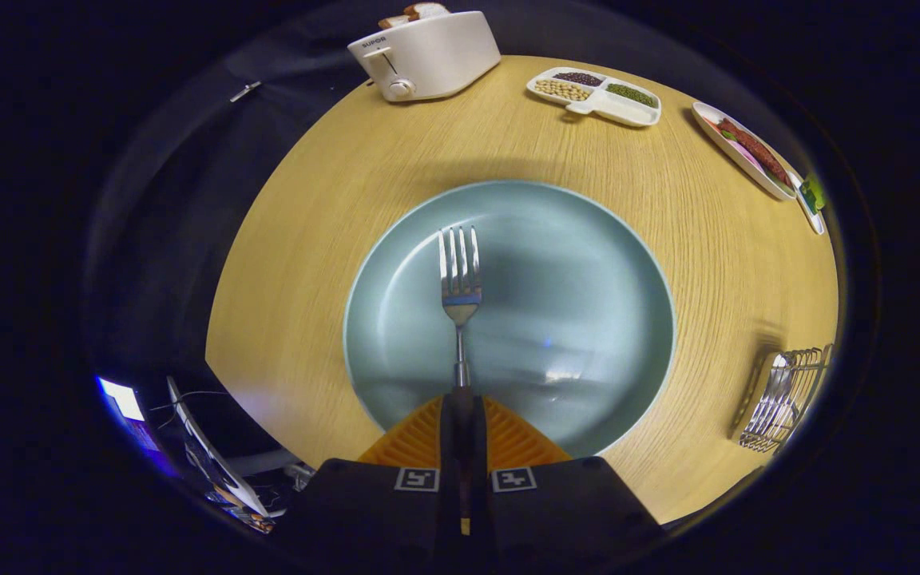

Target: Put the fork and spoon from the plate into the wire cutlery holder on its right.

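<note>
- Now the gripper (460, 399) has its two fingers pressed together on the handle of the fork (459, 279), one finger on each side, so the jaws are clamped on it with no gap showing beyond the handle's width.
- The fork sticks straight out ahead of the fingertips, tines pointing away, with its head over the middle of the plate (588, 263); whether it touches the plate or hangs just above it I cannot tell.
- The plate is pale blue-green and round, lying directly ahead of and beneath the jaws on the round wooden table (332, 208); apart from the fork, no cutlery lies in it.
- The wire cutlery holder (787, 399) stands to the right of the jaws, off the plate's right rim and apart from it, near the table's edge; a piece of shiny cutlery, apparently the spoon (773, 391), is already inside it, though the detail is too small to be sure.
- Well beyond the plate, at the far side of the table, sits a white toaster (424, 56) with bread slices in its slots.
- To the right of the toaster lies a divided white tray (596, 96) holding beans of different colours.
- Further right, near the table's edge, is a white dish (739, 148) with sausage-like food in it.
</note>
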A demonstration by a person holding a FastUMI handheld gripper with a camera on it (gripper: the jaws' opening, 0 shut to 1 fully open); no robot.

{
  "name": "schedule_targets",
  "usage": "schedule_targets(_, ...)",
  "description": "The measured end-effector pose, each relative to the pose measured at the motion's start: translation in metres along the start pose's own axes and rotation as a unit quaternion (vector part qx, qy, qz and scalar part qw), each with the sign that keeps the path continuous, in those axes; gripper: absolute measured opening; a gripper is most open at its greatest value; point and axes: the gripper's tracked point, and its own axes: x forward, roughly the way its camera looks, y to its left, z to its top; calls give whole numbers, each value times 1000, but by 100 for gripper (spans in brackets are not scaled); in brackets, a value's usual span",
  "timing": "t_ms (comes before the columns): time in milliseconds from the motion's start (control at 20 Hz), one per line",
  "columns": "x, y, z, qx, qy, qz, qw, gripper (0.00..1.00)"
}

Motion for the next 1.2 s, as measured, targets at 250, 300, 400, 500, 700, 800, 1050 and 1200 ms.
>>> schedule_targets(250,-37,-17,4,19,-5,21,1000,9)
schedule_targets(300,-51,-23,5,19,-10,23,999,9)
schedule_targets(400,-82,-39,6,14,-15,29,999,9)
schedule_targets(500,-117,-68,4,6,-20,22,1000,9)
schedule_targets(700,-177,-127,6,32,-47,-1,998,9)
schedule_targets(800,-200,-155,-1,40,-44,-7,998,9)
schedule_targets(1050,-225,-210,-30,48,2,-22,999,9)
schedule_targets(1200,-228,-228,-51,37,52,-19,998,9)
